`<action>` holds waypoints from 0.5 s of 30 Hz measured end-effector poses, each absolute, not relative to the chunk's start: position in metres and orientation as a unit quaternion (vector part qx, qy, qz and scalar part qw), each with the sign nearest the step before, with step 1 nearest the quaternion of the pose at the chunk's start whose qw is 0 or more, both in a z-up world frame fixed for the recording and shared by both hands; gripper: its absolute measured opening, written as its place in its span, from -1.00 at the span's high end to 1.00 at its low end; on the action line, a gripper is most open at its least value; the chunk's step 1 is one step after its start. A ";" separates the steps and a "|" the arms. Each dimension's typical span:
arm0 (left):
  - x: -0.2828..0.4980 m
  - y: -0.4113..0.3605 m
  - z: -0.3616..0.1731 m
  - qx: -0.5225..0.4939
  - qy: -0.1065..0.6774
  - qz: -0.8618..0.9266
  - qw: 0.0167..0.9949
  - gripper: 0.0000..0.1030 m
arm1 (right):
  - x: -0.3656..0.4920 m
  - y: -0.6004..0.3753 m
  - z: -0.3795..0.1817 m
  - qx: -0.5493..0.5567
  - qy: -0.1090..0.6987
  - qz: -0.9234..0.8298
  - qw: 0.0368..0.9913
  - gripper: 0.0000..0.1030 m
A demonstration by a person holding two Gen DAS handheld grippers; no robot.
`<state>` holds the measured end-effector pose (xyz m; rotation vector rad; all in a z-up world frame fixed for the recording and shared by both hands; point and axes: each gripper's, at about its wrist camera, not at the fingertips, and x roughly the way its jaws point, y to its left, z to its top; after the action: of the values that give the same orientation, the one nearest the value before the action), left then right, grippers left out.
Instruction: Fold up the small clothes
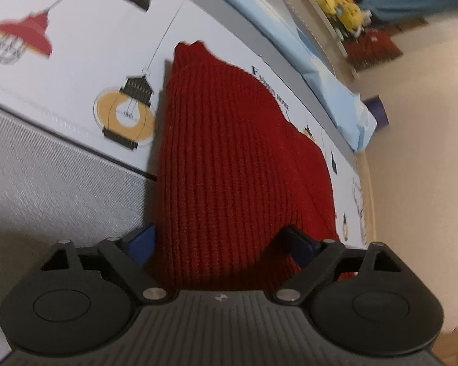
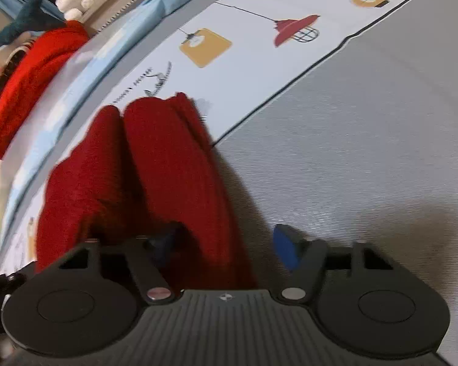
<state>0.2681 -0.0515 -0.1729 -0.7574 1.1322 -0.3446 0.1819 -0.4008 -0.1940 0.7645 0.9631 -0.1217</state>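
Note:
A red ribbed knit garment lies on a white cloth printed with lamps, partly over a grey textured surface. My left gripper stands wide open low over its near end. One blue pad is at the garment's left edge and the other finger is over its right part. In the right wrist view the same garment shows two rounded folds. My right gripper is open. Its left finger sits among the folds and its blue right pad is over bare grey surface.
A light blue folded cloth runs along the far edge of the printed cloth. Yellow plush toys sit on a shelf beyond. Another red knit piece and a white plush lie past the blue cloth. Grey surface stretches to the right.

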 end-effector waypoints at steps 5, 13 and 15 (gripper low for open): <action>0.267 -0.055 -0.176 -0.346 0.514 -0.152 0.770 -0.66 | 0.184 -0.398 -0.188 0.361 0.441 -0.041 0.820 0.45; 0.259 -0.038 -0.143 -0.288 0.502 -0.149 0.802 -0.15 | 0.188 -0.378 -0.173 0.361 0.420 -0.005 0.832 0.58; 0.258 -0.024 -0.129 -0.273 0.495 -0.139 0.813 -0.14 | 0.190 -0.364 -0.167 0.370 0.419 0.017 0.829 0.59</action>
<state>0.2576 -0.0238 -0.1291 -0.5828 1.0578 -0.2971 0.1898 -0.3643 -0.1669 0.7850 0.8884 0.0353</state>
